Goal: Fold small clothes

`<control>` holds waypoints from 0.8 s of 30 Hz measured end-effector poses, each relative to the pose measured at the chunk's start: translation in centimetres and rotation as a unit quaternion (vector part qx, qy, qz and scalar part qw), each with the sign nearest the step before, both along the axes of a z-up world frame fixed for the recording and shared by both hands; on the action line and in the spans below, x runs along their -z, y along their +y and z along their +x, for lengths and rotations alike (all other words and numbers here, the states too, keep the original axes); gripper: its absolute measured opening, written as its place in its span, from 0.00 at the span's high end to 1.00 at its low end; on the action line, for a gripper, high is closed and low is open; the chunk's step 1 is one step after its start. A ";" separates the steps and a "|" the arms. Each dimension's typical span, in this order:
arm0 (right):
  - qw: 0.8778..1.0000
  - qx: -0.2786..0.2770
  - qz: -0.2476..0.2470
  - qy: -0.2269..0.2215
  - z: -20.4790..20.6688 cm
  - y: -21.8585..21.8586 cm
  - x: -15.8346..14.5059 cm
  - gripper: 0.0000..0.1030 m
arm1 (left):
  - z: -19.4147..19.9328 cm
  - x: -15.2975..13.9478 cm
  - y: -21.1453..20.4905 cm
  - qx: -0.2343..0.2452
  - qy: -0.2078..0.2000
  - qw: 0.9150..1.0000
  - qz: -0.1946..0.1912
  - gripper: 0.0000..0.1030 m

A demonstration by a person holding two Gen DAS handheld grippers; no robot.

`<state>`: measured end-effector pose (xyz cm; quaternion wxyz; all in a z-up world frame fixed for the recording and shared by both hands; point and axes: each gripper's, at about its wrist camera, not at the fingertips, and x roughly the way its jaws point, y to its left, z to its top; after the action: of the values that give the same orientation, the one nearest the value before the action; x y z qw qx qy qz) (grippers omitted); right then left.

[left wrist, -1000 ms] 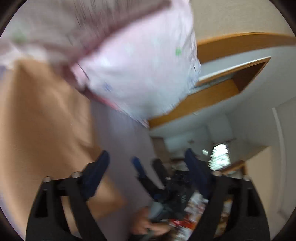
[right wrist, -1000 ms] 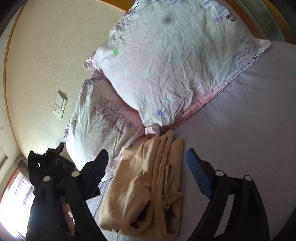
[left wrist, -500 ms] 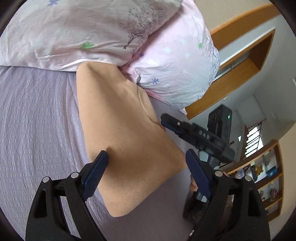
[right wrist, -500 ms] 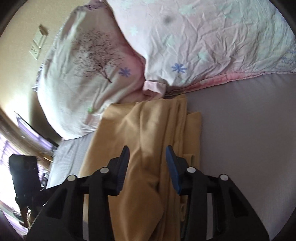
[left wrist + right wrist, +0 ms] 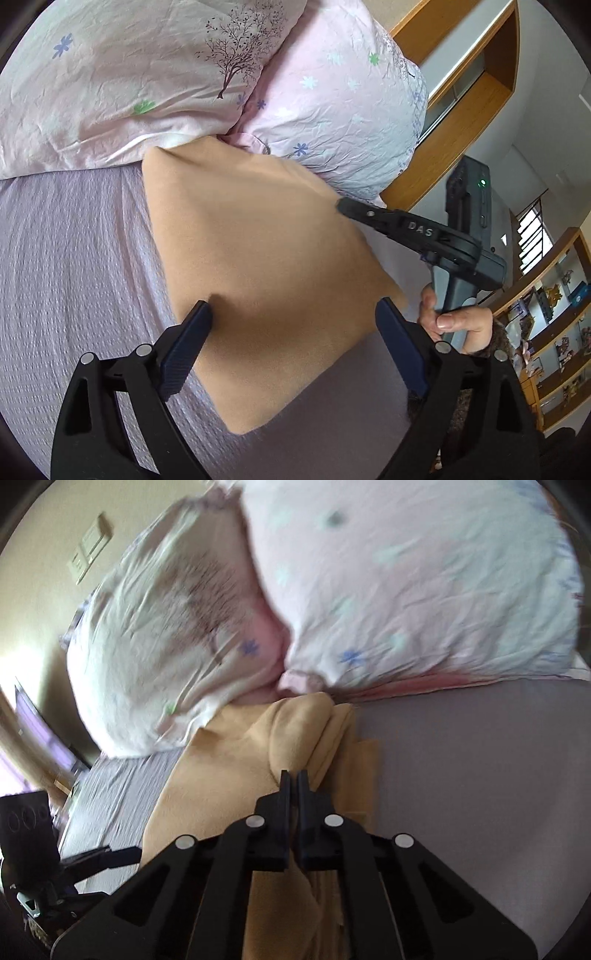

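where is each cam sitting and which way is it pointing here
Left wrist: rides the left tongs, looking down along their open fingers at the tan garment on the lavender bed sheet, pillows beyond; the person's right hand and the right tongs show at right.
Right wrist: rides the right tongs, looking along shut fingers pinching a fold of the tan garment, toward the pillows and wall; the left tongs show at lower left.
Shared: garment, pillows, sheet, and each other's tongs.
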<state>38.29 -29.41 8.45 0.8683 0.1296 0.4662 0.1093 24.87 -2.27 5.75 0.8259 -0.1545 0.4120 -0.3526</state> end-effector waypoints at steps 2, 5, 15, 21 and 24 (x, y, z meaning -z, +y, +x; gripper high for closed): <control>0.999 0.021 -0.023 0.029 -0.2 -1.3 1.0 0.96 | 0.1 0.2 0.2 -0.008 0.006 1.000 0.001 0.12; 0.994 0.048 0.050 0.089 -1.0 -3.9 2.4 0.70 | 0.7 0.8 0.5 -0.016 0.034 0.999 -0.001 0.12; 0.967 0.030 0.204 0.148 -3.0 -5.4 5.5 0.31 | 4.9 4.4 0.4 -0.045 0.163 0.982 -0.082 0.14; 0.960 0.006 0.248 0.129 -4.1 -4.8 5.7 0.64 | 4.7 4.5 0.8 -0.047 0.157 0.981 -0.100 0.59; 0.964 -0.029 0.241 0.108 -5.0 -2.7 4.1 0.65 | 2.8 3.2 2.7 -0.043 0.129 0.985 -0.103 0.64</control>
<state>33.33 -32.13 4.35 0.7524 0.3320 0.5209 0.2288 27.63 0.46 2.59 0.7596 -0.3008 0.4698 -0.3343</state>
